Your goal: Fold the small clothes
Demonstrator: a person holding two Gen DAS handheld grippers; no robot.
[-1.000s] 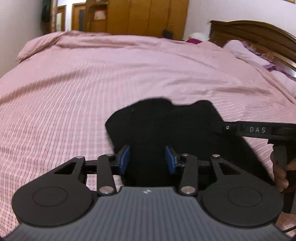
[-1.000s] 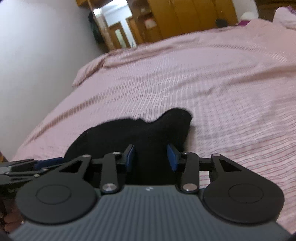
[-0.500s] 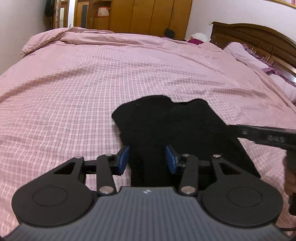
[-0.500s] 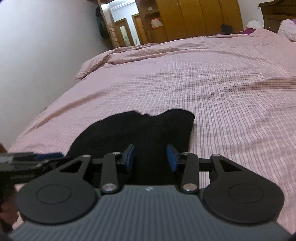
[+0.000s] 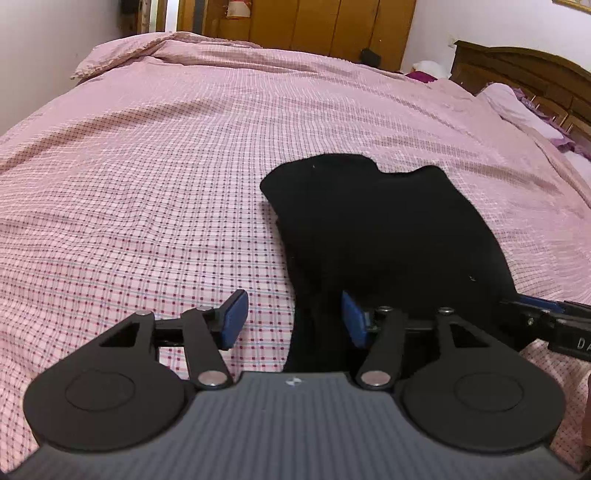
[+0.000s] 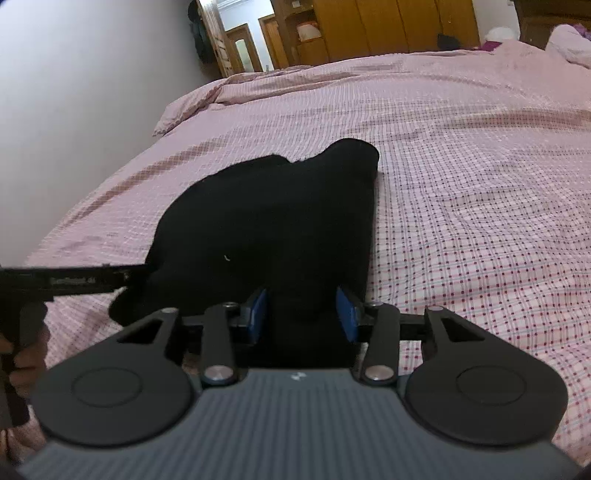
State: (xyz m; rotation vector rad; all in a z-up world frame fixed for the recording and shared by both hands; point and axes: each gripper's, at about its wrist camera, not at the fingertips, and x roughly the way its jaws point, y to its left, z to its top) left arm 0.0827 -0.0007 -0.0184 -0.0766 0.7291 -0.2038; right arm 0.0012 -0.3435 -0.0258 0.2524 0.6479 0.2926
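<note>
A small black garment [image 5: 384, 236] lies flat on the pink checked bedspread [image 5: 147, 184]; it also shows in the right wrist view [image 6: 273, 221]. My left gripper [image 5: 291, 317] is open at the garment's near left edge, with cloth lying between its blue pads but not pinched. My right gripper [image 6: 301, 310] is open at the garment's near right side, with black cloth between its pads. Each gripper shows at the edge of the other's view, the right one [image 5: 546, 321] and the left one [image 6: 74, 282].
The bedspread [image 6: 480, 184] stretches far ahead and to both sides. A wooden headboard [image 5: 535, 74] and pillows [image 5: 517, 107] stand at the right. Wooden wardrobes [image 5: 314, 26] stand beyond the bed. A white wall [image 6: 92, 74] runs along the left.
Both grippers have opened wider and released the garment's near edge. The garment has settled flat on the bed, and both views have dropped lower and nearer.
</note>
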